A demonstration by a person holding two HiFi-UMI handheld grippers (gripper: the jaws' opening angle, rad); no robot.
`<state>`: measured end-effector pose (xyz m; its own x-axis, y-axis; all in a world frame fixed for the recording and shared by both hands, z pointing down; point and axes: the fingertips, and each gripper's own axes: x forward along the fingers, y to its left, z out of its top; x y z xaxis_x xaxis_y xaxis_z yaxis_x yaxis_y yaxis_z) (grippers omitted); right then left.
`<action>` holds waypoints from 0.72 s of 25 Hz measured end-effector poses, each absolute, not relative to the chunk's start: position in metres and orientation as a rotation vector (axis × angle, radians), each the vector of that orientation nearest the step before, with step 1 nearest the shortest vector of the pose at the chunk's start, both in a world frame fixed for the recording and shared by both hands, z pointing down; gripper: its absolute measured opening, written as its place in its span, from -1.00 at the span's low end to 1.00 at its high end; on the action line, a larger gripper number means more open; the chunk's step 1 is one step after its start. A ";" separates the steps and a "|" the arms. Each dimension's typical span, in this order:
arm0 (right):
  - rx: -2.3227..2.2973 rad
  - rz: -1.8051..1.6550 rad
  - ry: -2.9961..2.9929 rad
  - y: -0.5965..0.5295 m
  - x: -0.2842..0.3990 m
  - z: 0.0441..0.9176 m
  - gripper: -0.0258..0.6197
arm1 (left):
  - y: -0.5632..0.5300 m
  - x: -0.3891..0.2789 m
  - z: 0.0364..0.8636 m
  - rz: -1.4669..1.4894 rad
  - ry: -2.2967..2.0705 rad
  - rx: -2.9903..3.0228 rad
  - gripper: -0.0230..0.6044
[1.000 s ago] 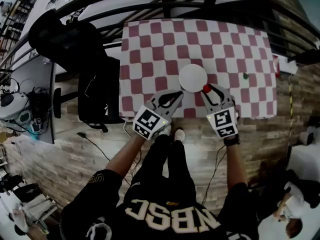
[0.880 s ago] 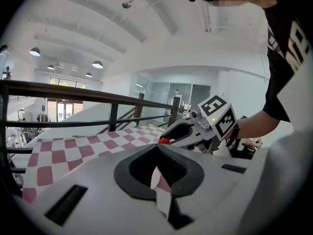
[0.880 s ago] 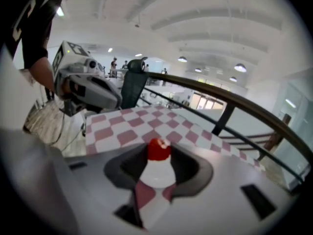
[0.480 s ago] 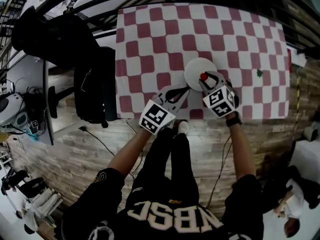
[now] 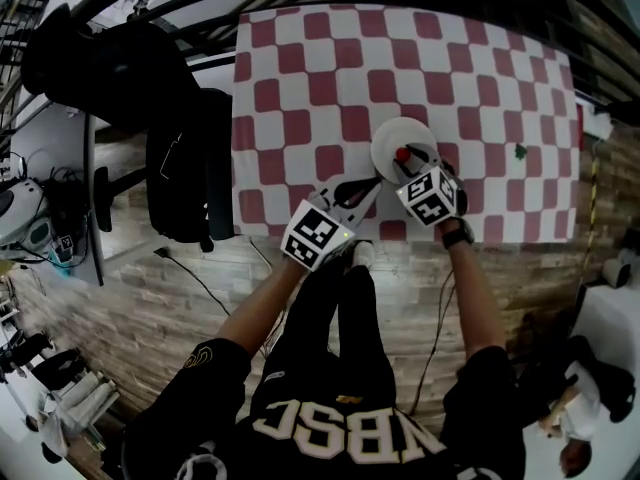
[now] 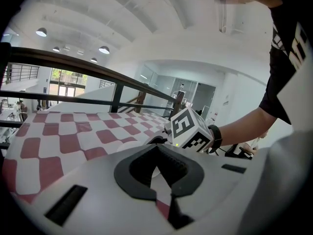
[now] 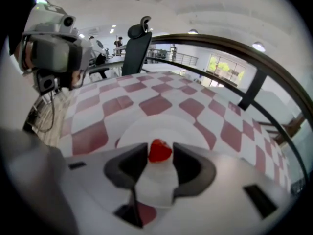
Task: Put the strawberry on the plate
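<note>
Brought in from the rim over the past second and now over the near half of the white plate (image 5: 398, 128), on the checked worktop (image 5: 300, 68): strawberry (image 5: 402, 154) pinched between the tips of the right claw (image 7: 160, 155), parted only by the fruit's width. Beside the plate's edge, left claw (image 6: 157, 147) closed on nothing.

Red strawberry (image 7: 160, 151) (gripped) over white plate (image 7: 146, 128).
</note>
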<state>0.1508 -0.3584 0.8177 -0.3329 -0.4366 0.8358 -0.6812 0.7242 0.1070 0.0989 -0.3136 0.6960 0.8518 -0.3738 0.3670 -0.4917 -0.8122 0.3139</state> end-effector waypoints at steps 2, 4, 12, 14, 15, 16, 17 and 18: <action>0.883 0.344 -1.998 -0.360 0.153 0.811 -0.42 | -0.315 0.099 0.688 0.405 -0.650 2.628 -0.88; 0.904 0.347 -2.011 -0.361 0.156 0.799 -0.34 | -0.317 0.099 0.676 0.400 -0.658 2.638 -0.88; 1.134 0.329 -2.151 -0.360 0.162 0.681 -0.34 | -0.325 0.108 0.602 0.318 -0.694 2.699 -0.88; 1.256 0.335 -2.224 -0.356 0.162 0.637 -0.35 | -0.325 0.108 0.584 0.288 -0.715 2.693 -0.88; 1.314 0.329 -2.253 -0.352 0.163 0.615 -0.35 | -0.324 0.108 0.574 0.275 -0.729 2.696 -0.88; 1.369 0.319 -2.275 -0.347 0.163 0.595 -0.36 | -0.323 0.108 0.563 0.262 -0.742 2.703 -0.88; 1.421 0.307 -2.292 -0.342 0.164 0.577 -0.40 | -0.322 0.108 0.551 0.248 -0.756 2.711 -0.88; 1.468 0.297 -2.305 -0.336 0.165 0.561 -0.45 | -0.320 0.107 0.540 0.233 -0.769 2.719 -0.88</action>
